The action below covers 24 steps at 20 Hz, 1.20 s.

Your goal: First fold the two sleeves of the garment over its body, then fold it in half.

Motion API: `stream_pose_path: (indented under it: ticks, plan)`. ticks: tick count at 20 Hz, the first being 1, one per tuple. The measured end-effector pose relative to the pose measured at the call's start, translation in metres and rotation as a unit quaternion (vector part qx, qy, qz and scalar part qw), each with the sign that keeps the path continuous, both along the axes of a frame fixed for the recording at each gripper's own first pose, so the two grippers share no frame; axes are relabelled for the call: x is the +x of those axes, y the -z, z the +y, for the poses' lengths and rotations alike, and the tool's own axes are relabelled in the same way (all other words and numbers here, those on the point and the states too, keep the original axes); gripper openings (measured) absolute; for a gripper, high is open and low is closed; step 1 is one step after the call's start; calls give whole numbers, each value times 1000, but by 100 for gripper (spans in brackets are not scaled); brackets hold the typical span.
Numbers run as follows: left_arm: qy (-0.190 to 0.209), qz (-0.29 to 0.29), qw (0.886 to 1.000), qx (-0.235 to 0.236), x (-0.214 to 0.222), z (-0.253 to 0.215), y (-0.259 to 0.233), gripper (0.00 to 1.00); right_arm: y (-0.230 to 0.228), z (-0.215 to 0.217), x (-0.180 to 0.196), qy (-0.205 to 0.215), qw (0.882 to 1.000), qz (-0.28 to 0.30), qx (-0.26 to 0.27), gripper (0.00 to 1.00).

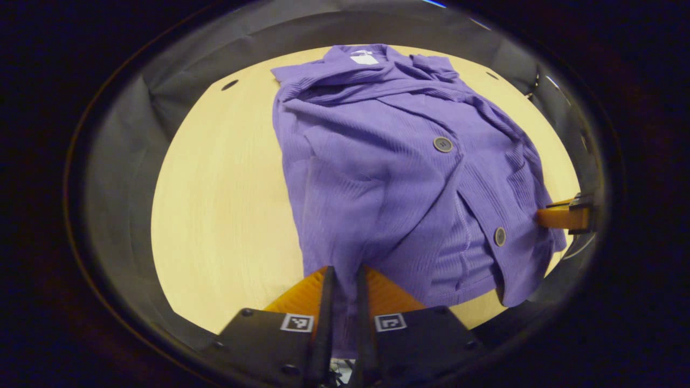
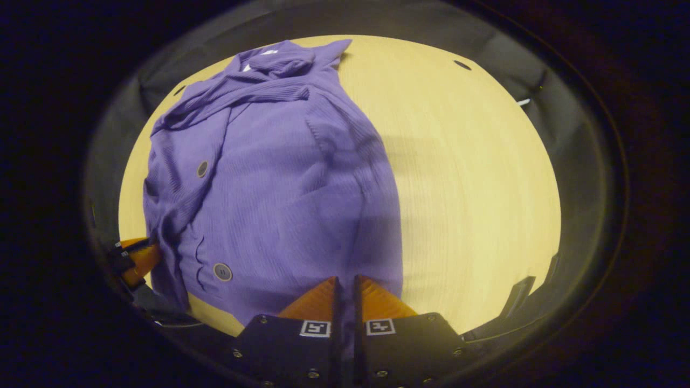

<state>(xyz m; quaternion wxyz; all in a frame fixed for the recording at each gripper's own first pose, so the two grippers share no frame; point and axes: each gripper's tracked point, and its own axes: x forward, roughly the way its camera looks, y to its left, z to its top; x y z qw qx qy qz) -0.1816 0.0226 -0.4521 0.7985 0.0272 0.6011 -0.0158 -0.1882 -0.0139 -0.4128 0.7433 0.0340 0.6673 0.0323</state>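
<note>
The purple cardigan (image 1: pixel 377 178) (sleeves already laid across its body) is spread on the light wooden desk (image 1: pixel 226 188). Its near hem is pinched at the left corner by the left gripper (image 1: pixel 345 280) and at the right corner by the right gripper (image 2: pixel 345 288), fingers closed on fabric.

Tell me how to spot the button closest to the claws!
Find the pale wooden table, then the purple ribbed knit cardigan spread over it. Its two round grey buttons sit along the front edge; yours is the lower button, near the hem, not the upper button.
</note>
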Motion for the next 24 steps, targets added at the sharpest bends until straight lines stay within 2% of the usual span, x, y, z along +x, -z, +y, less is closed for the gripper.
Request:
stream_pose_path:
  ticks: [1, 2, 3, 4, 8, 13, 15, 16, 21, 24]
  plan:
    - [1, 1, 1000, -1, 1, 0, -1, 19, -2, -1, 0, -7, 1000, -4, -1, 10]
    - [-2, -13, 1000, 0, 3, 1, 1, 19, -8, 1, 6, -5, 1000, -15, 6, 10]
    - [-5, -7, 1000, 0, 0, 1, 1, 7, 0, 3, 3, -5, 1000, -13, 6, 6]
    - [-4, -10, 1000, -4, 2, 0, -3, 6, -4, 1, 6, -1, 1000, -19, 7, 1]
    - [-24, -24, 999, -29, 7, 0, -12, 6, -11, 10, 7, 30, 998, -23, 45, 1]
    - [-41, -58, 997, -41, 25, 2, -34, 6, -36, 20, 24, 55, 994, -46, 87, 1]
    - [-50, -74, 995, -46, 39, 4, -47, 6, -49, 22, 39, 60, 991, -66, 97, 5]
    - [-54, -83, 994, -48, 47, 6, -53, 7, -57, 22, 48, 62, 990, -78, 101, 1]
    - [-62, -124, 989, -47, 90, 18, -79, 6, -96, 28, 105, 70, 981, -136, 119, 1]
    - [-85, -142, 984, -62, 120, 23, -92, 7, -112, 29, 143, 73, 976, -165, 126, 1]
